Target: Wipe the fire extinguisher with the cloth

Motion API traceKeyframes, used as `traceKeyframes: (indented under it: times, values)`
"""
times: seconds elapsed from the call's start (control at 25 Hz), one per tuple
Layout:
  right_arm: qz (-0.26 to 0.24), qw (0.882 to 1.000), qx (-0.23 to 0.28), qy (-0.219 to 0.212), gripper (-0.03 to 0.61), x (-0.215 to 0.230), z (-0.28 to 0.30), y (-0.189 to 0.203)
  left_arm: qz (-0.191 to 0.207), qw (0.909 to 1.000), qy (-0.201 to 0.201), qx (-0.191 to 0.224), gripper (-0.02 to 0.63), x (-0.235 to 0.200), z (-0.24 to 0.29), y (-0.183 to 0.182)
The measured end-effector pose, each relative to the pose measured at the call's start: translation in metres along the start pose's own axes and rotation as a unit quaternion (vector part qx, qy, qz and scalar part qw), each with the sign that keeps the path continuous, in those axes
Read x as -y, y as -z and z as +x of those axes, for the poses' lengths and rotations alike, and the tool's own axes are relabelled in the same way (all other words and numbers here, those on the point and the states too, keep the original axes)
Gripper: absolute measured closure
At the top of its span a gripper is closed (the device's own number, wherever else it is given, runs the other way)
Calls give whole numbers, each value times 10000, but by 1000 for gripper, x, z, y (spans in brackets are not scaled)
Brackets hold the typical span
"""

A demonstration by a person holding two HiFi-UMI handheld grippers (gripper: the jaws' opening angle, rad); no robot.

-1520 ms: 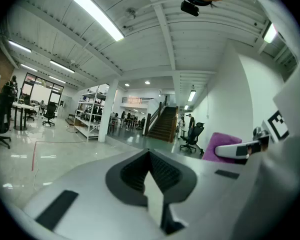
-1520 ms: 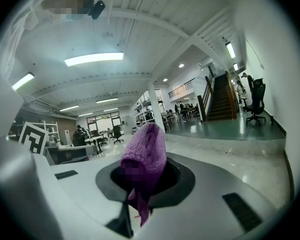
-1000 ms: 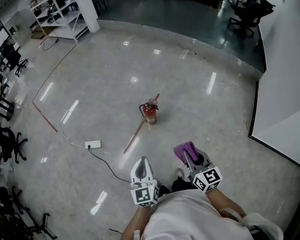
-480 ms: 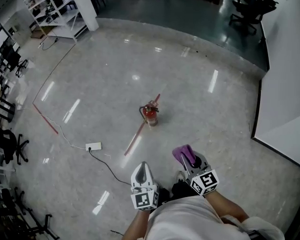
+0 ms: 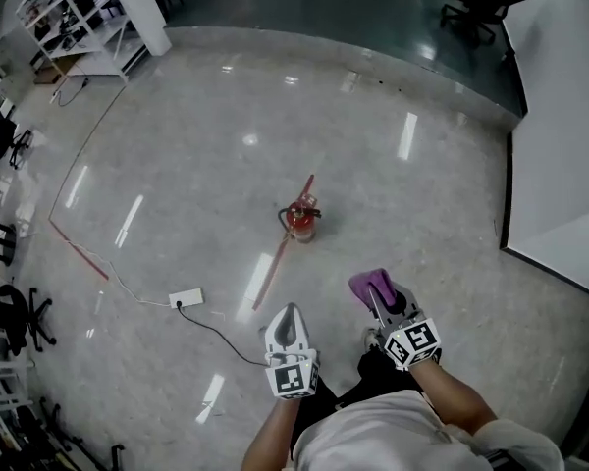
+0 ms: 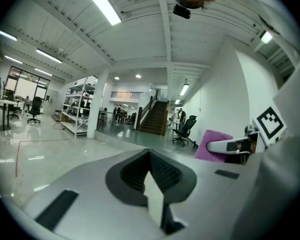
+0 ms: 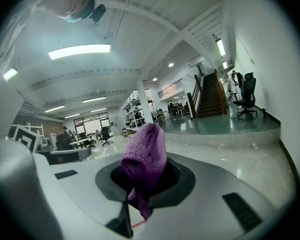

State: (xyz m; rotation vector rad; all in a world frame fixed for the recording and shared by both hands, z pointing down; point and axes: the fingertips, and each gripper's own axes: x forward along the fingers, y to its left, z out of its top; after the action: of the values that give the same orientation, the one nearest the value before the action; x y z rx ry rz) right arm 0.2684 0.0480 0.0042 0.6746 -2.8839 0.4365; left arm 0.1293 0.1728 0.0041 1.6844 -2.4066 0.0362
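Your 2 tools have kept almost the same pose in front of your body during the last second. The head view has turned a little, so the white shelf [image 5: 71, 18] now sits closer to the top left corner.

You can count 1 fire extinguisher [image 5: 300, 220], 1 cloth [image 5: 370, 285], 2 tools, 1 power strip [image 5: 186, 298] and 1 black cable [image 5: 221, 337] on the floor [image 5: 177, 165].

Your left tool [image 5: 288, 314] points forward with its jaws closed together, and its own view shows nothing between them. Your right tool [image 5: 379, 298] is closed on the purple knitted cloth. In the right gripper view the cloth is pinched low between the jaws, and its folded top rises above them like a bump. The cloth touches only this tool.

The red fire extinguisher stands upright on the polished floor, well apart from both tools and ahead of you. It is just beside a long thin red line [image 5: 278, 253] on the floor, which runs diagonally past its base. Neither tool touches the extinguisher. The power strip lies to the left of the red line, and the cable runs from it toward your feet.
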Motion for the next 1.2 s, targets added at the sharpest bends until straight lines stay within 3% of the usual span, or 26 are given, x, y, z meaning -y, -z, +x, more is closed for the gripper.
traceKeyframes:
  times: [0.2,0.36,0.48,0.6,0.72,0.96,1.08,1.2]
  values:
    - [251,9967,284,722,519,-10,57,23,267,9968,738,-156,609,-66,53,1]
    - [279,9923,106,1198,520,-11,96,59,394,9896,1349,-315,609,-97,84,27]
    - [255,9921,-3,1226,519,-3,129,89,321,9869,1477,-562,609,-109,109,63]
    - [270,9917,-75,1251,520,19,165,130,560,9839,1593,-579,609,-110,139,108]
    - [275,9921,-153,1211,520,52,200,184,809,9825,1608,-481,609,-105,176,166]
    - [212,9908,-489,1244,520,115,243,304,737,9842,1498,-593,609,-97,228,275]
    - [277,9882,-651,1357,520,140,260,355,773,9777,1820,-702,609,-97,250,313]
    - [300,9877,-673,1377,520,160,285,403,856,9669,2341,-538,609,-95,278,342]
